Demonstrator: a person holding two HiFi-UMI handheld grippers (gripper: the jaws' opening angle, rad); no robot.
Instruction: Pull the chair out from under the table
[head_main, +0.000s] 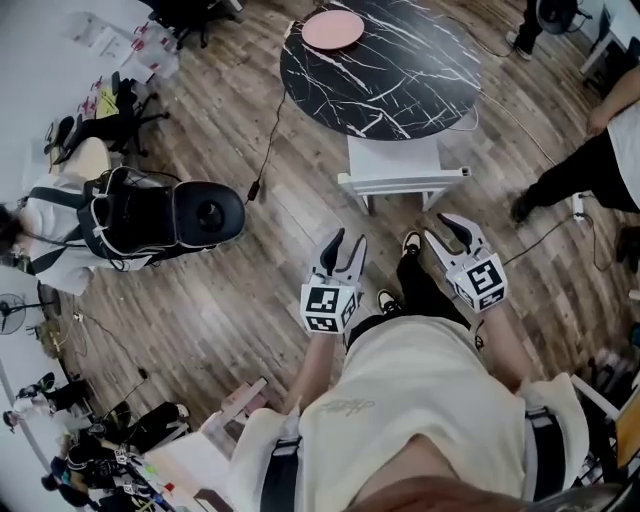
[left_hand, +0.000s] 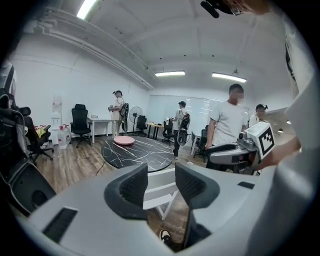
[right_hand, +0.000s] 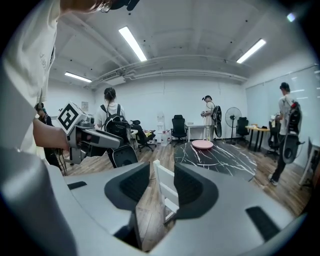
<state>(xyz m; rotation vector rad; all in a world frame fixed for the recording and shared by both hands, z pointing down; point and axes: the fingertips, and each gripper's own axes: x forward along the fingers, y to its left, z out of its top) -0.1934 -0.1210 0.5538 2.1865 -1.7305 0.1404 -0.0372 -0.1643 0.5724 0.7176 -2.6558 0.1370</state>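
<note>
Both pairs of jaws apart, nothing held. White slat-backed chair is half under the round black marble-topped table, near my left gripper and right gripper. Plan: clamp the top rail near both ends and pull straight back. Head view shows the tucked seat; the gripper views show only the backrest.

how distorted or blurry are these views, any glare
Head view: fisheye bends the floor boards, but the chair and table are sharp. Left gripper view: dark round vignette, ceiling lights blown out, close fingers soft. Right gripper view: same vignette, glaring light strip, fingers slightly blurred.
</note>
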